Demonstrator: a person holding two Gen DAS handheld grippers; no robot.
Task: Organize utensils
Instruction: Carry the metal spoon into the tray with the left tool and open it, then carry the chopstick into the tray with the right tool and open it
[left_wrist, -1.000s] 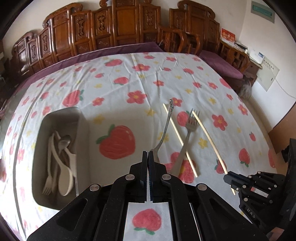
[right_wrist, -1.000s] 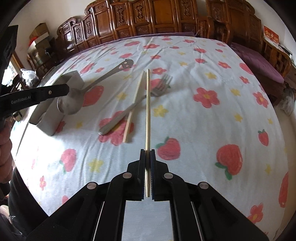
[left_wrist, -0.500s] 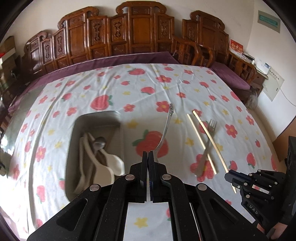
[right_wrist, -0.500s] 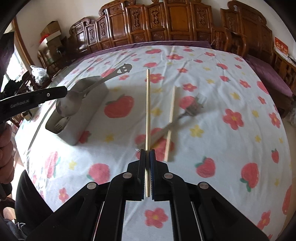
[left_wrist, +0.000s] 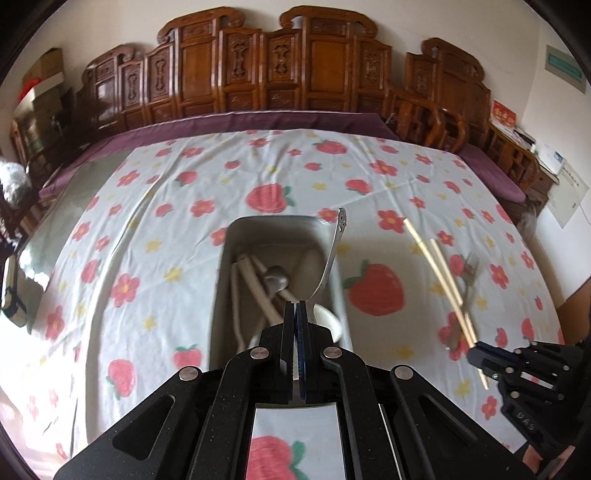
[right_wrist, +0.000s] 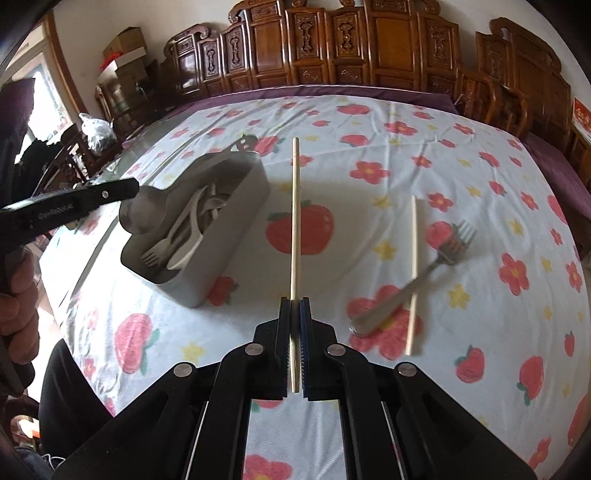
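Observation:
My left gripper (left_wrist: 295, 307) is shut on a metal spoon (left_wrist: 334, 254) by its bowl end, and the handle points forward over the grey tray (left_wrist: 221, 280). The tray holds several pale plastic utensils and a metal spoon (left_wrist: 275, 282). In the right wrist view the left gripper (right_wrist: 127, 189) holds the spoon's bowl (right_wrist: 144, 216) above the near left end of the tray (right_wrist: 236, 225). My right gripper (right_wrist: 294, 308) is shut on a chopstick (right_wrist: 295, 206) lifted off the cloth, right of the tray. A second chopstick (right_wrist: 413, 266) lies across a metal fork (right_wrist: 428, 267) on the cloth.
The table wears a white cloth with strawberries and flowers (left_wrist: 373, 291). Carved wooden chairs (left_wrist: 280, 74) line its far edge. The person's hand (right_wrist: 16, 291) and dark clothing are at the left of the right wrist view. Bare glass tabletop (left_wrist: 48, 240) shows left of the cloth.
Both grippers have swung left with their loads. The tray has come from the left side to straight ahead of the left gripper. The fork and loose chopstick have slid right.

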